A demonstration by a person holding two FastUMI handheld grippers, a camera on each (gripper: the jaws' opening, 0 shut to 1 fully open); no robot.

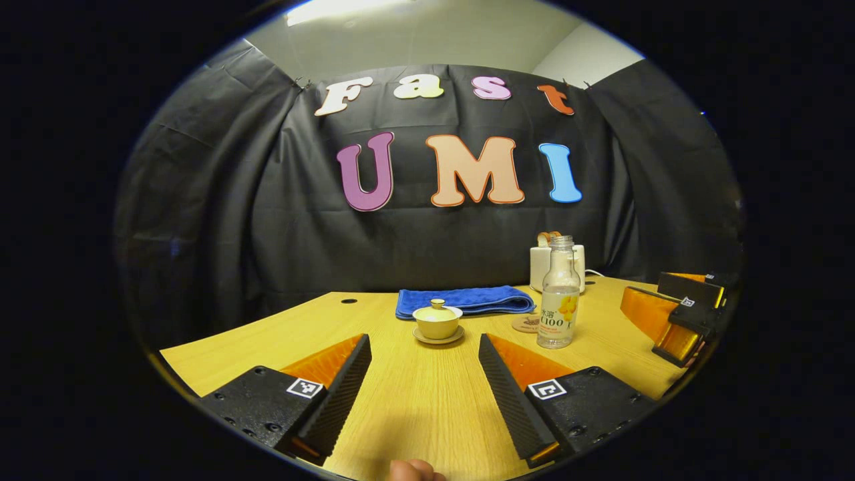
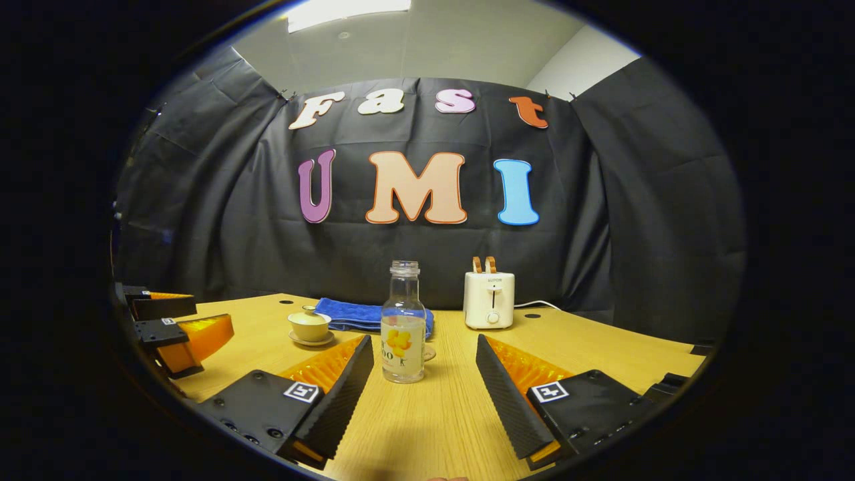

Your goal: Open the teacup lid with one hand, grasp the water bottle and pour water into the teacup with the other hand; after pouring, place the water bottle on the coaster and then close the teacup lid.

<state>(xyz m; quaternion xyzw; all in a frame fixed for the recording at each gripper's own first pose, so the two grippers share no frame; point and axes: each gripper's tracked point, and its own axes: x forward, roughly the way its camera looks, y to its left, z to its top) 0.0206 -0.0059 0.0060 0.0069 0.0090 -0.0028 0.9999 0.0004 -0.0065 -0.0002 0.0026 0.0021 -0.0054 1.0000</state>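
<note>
Teacup (image 1: 437,323), lid on, sits at 12 o'clock ahead of left gripper (image 1: 425,347), jaws spread, bare table (image 1: 414,407) between. Water bottle (image 2: 403,324) stands upright at 12 o'clock before right gripper (image 2: 423,351), jaws spread, holding nothing.

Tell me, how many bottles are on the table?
1. The water bottle stands upright near the table's middle, right of the teacup, in front of the toaster.
</note>
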